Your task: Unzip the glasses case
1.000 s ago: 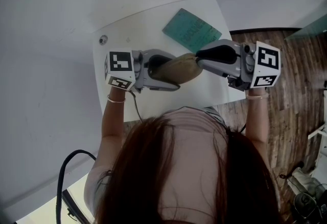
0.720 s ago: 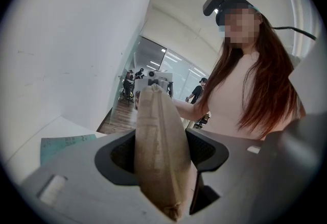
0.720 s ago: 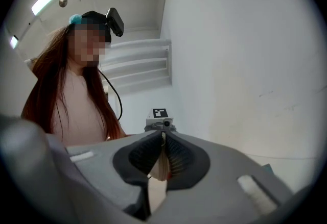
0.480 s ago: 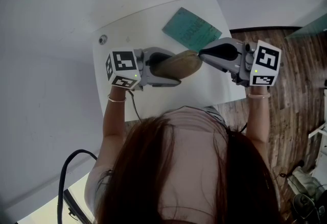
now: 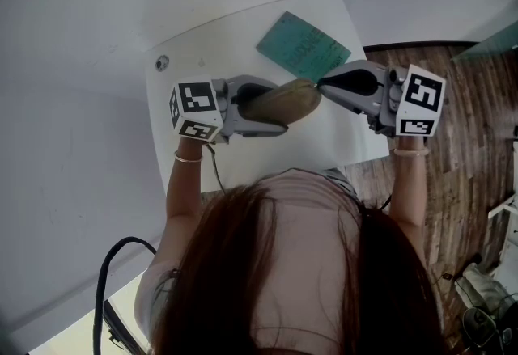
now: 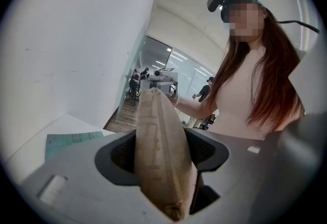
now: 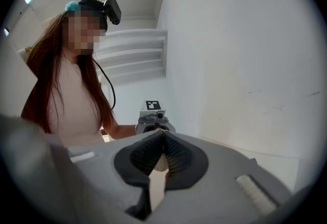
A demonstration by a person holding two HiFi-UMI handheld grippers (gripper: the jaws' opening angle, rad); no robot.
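The tan fabric glasses case (image 5: 281, 103), oblong and soft-looking, is held up off the white table (image 5: 243, 38), lying sideways between the two claws. The left gripper (image 5: 257, 108) has its jaws spread wide and clamped around the case's middle, pads pressing both flat sides. In the left gripper view the case (image 6: 161, 156) stands edge-up in the left gripper (image 6: 162, 159), with its far end poking well past the tips. The seam along that edge looks closed, so I can't see anything inside. The right gripper (image 5: 321, 87) comes in from the opposite side with its tips right at the case's other end. In the right gripper view, the right gripper (image 7: 163, 136) has its jaws squeezed together, and a pale bit shows just behind the pads; can't tell if that's the zip pull. A teal-green paper sheet (image 5: 303, 46) lies flat on the table just beyond the right claw's tips.
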